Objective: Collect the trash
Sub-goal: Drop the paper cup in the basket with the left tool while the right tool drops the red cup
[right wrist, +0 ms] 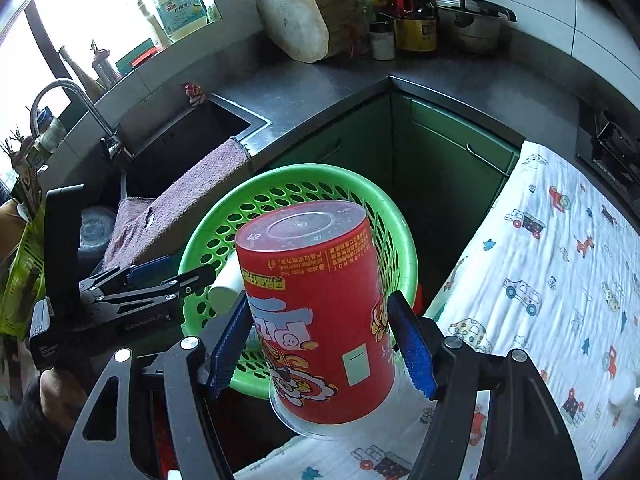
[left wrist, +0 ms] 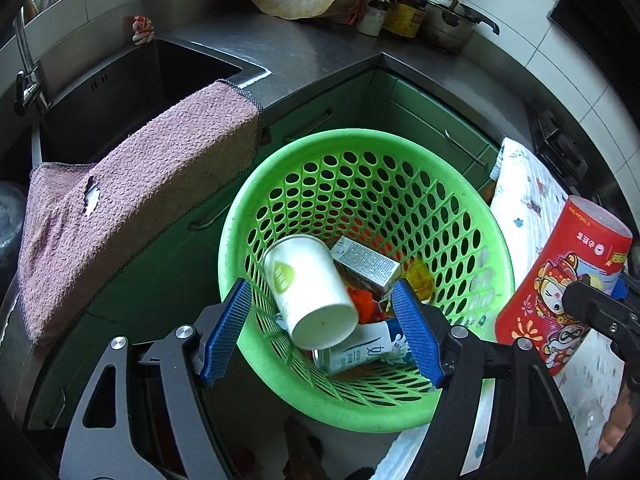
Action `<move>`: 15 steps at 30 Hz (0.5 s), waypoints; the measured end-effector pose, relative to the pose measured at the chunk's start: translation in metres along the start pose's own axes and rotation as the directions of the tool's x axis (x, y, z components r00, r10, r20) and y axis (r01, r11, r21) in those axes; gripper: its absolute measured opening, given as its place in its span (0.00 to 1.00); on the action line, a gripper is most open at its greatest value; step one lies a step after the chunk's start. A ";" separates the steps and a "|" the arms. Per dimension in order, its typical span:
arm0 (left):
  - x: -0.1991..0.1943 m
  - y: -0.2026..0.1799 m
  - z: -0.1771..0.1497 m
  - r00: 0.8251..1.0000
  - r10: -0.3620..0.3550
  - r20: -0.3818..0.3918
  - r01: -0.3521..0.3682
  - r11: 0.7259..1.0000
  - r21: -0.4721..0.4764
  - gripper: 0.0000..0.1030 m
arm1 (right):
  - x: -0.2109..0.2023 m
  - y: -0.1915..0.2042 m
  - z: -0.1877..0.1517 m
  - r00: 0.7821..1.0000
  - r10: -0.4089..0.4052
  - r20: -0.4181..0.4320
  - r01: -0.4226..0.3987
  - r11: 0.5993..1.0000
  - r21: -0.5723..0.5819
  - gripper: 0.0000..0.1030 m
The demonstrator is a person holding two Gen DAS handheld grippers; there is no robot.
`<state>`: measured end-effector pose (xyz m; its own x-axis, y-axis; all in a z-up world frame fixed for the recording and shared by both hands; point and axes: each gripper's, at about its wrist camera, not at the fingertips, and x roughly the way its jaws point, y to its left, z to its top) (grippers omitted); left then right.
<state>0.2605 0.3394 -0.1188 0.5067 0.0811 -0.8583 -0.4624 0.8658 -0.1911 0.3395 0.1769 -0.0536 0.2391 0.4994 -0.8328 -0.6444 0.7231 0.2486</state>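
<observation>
My right gripper (right wrist: 322, 338) is clamped on a red printed cup (right wrist: 316, 312), held bottom-up just beside the green perforated basket (left wrist: 460, 216). My left gripper (left wrist: 322, 334) gapes over that basket, where a white paper cup (left wrist: 310, 292) lies tilted atop cartons and wrappers.

Left tongs (left wrist: 320, 332) spread wide over round green perforated plastic basket (left wrist: 460, 216), nothing between the blue ribbed pads (left wrist: 226, 332). White paper cup with green leaf mark (left wrist: 310, 294) lies tilted inside basket, between the pads but touching neither. Beneath it: small grey printed carton (left wrist: 366, 264), white-blue milk carton (left wrist: 360, 350), orange wrappers (left wrist: 364, 300). Right edge: black right tongs (left wrist: 600, 312) clamp red cartoon-printed paper cup (left wrist: 560, 288), just outside basket rim. Pink towel (left wrist: 132, 192) hangs over steel sink (left wrist: 132, 92) edge.
</observation>
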 end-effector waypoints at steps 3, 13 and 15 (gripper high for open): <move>-0.001 0.003 0.001 1.000 -0.012 -0.001 0.011 1.000 -0.013 0.71 | 0.007 0.001 0.002 1.000 0.009 -0.003 -0.009 1.000 0.008 0.64; -0.010 0.003 0.002 1.000 -0.005 0.020 0.005 1.000 -0.016 0.73 | 0.015 0.010 0.000 1.000 0.020 -0.002 -0.020 1.000 -0.010 0.68; -0.011 0.002 0.001 1.000 -0.003 0.021 0.003 1.000 -0.015 0.73 | 0.010 0.010 -0.002 1.000 0.015 0.007 -0.015 1.000 -0.016 0.68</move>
<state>0.2548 0.3409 -0.1091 0.5236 0.0890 -0.8473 -0.4716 0.8585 -0.2012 0.3337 0.1883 -0.0605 0.2343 0.5136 -0.8254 -0.6593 0.7079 0.2533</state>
